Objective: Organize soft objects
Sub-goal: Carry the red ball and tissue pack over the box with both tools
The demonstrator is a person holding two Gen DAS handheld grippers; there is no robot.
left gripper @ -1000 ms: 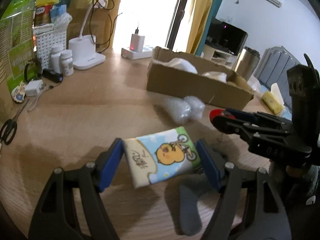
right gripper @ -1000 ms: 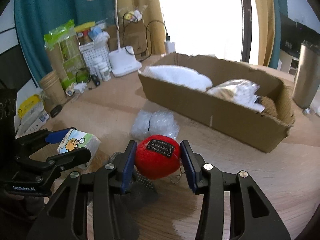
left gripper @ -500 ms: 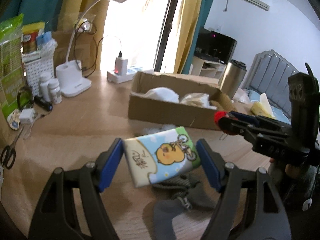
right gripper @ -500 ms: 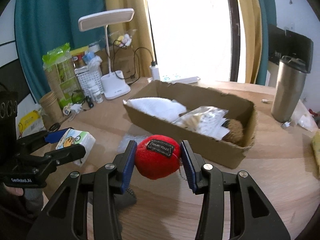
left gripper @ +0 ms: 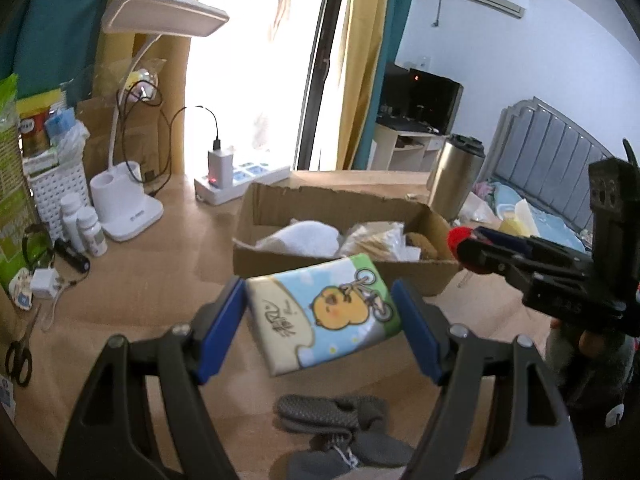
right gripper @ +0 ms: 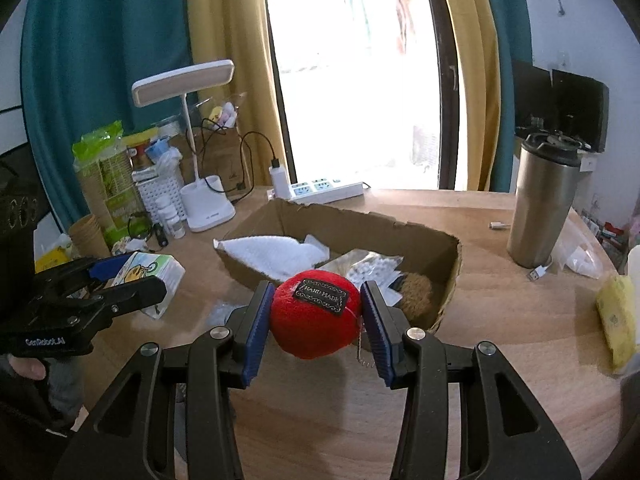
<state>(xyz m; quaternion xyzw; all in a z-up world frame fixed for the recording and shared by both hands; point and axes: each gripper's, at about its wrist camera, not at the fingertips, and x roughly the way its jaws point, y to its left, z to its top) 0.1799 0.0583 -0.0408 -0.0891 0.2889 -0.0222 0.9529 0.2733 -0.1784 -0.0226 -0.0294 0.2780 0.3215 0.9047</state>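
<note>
My left gripper (left gripper: 320,320) is shut on a tissue pack (left gripper: 324,312) printed with a yellow chick on a bicycle, held above the table in front of the cardboard box (left gripper: 304,200). My right gripper (right gripper: 316,324) is shut on a red plush ball (right gripper: 316,316) with a "HAND MADE" label, held just before the box's near wall (right gripper: 450,292). The box holds a white cloth (right gripper: 276,254), a clear bag (right gripper: 376,270) and a brown plush (right gripper: 416,288). Grey socks (left gripper: 336,412) lie on the table under the left gripper. The tissue pack also shows in the right wrist view (right gripper: 148,272).
A steel tumbler (right gripper: 546,200) stands right of the box. A white desk lamp (right gripper: 200,200), power strip (right gripper: 328,190), basket (right gripper: 160,192) with bottles, scissors (left gripper: 18,360) and packets crowd the left and back. A yellow pack (right gripper: 616,320) lies at right. Bubble wrap (right gripper: 224,310) lies before the box.
Both grippers have risen off the table with their loads and moved toward the box. The socks and bubble wrap stay on the table below.
</note>
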